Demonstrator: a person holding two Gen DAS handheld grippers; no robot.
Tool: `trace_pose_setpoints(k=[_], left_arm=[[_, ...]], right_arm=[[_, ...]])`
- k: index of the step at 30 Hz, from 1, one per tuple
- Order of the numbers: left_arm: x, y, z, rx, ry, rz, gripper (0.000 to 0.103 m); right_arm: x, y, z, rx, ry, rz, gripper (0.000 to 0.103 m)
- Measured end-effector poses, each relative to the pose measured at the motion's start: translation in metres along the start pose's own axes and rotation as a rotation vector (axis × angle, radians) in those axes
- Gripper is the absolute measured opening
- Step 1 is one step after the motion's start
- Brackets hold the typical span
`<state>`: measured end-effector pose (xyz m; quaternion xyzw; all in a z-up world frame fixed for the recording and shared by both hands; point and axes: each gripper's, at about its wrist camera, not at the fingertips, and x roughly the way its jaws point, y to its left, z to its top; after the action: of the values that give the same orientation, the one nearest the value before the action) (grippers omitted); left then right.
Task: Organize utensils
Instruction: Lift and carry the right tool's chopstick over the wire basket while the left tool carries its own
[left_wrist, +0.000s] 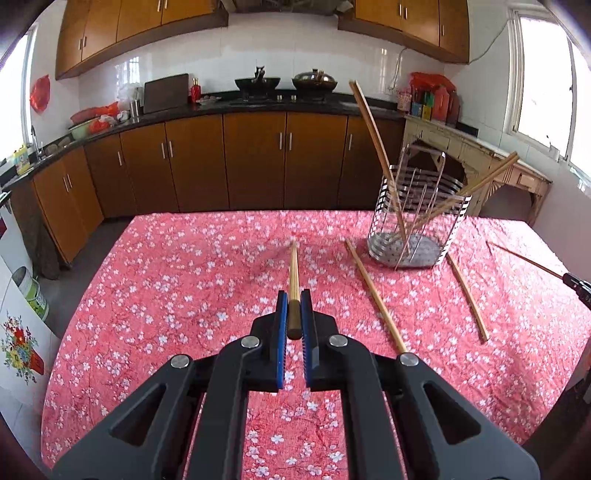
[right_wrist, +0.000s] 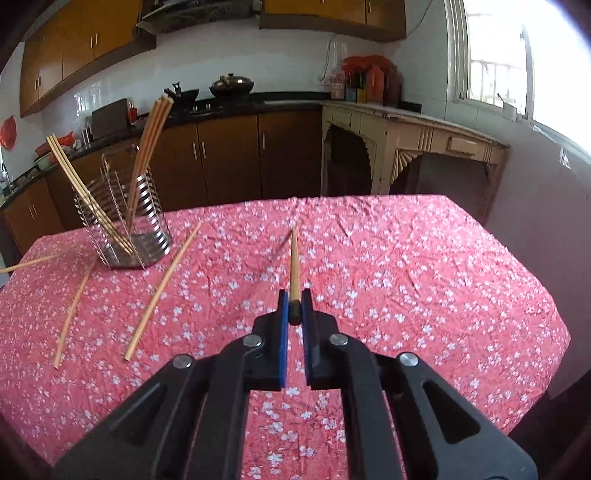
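Organizing chopsticks into the wire holder (left_wrist: 417, 218), partway done — several chopsticks already lean inside it, while two loose chopsticks (left_wrist: 376, 295) lie on the floral tablecloth (left_wrist: 166, 295) just in front of the holder. The left gripper (left_wrist: 293, 306) is closed on one chopstick (left_wrist: 293, 269), held by its dark butt end and pointing forward, well left of the holder. The right gripper (right_wrist: 294, 304) likewise clamps another chopstick (right_wrist: 294, 266) to the holder's right — both, it seems, awaiting delivery.

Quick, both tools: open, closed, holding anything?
Left tool: closed on a chopstick, gripped at its dark end.
Right tool: closed on another chopstick, also by its dark end.
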<state>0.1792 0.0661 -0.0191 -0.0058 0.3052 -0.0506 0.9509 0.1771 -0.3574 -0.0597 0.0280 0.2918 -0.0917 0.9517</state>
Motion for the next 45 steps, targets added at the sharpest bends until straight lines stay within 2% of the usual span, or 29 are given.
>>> trace_pose_setpoints(k=[6, 13, 24, 31, 36, 40, 45], left_arm=[[-0.016, -0.001, 0.024, -0.025, -0.090, 0.000, 0.007], [-0.028, -0.007, 0.056, -0.032, -0.166, 0.001, 0.007], [-0.049, -0.015, 0.086, -0.016, -0.238, 0.001, 0.007], [-0.058, -0.029, 0.101, -0.013, -0.270, -0.032, 0.007], [-0.072, -0.047, 0.124, -0.006, -0.320, -0.069, 0.007], [-0.075, -0.060, 0.147, -0.031, -0.356, -0.106, 0.007], [-0.069, -0.078, 0.180, -0.066, -0.398, -0.132, 0.007]], right_arm=[[-0.033, 0.005, 0.046, -0.006, -0.138, 0.007, 0.008], [-0.049, 0.008, 0.086, 0.020, -0.228, 0.042, 0.008], [-0.085, 0.023, 0.123, 0.037, -0.269, 0.186, 0.008], [-0.109, 0.042, 0.147, 0.032, -0.262, 0.319, 0.008], [-0.134, 0.057, 0.168, 0.012, -0.286, 0.390, 0.008], [-0.142, 0.074, 0.191, 0.001, -0.320, 0.410, 0.008], [-0.120, 0.099, 0.219, -0.007, -0.324, 0.406, 0.008]])
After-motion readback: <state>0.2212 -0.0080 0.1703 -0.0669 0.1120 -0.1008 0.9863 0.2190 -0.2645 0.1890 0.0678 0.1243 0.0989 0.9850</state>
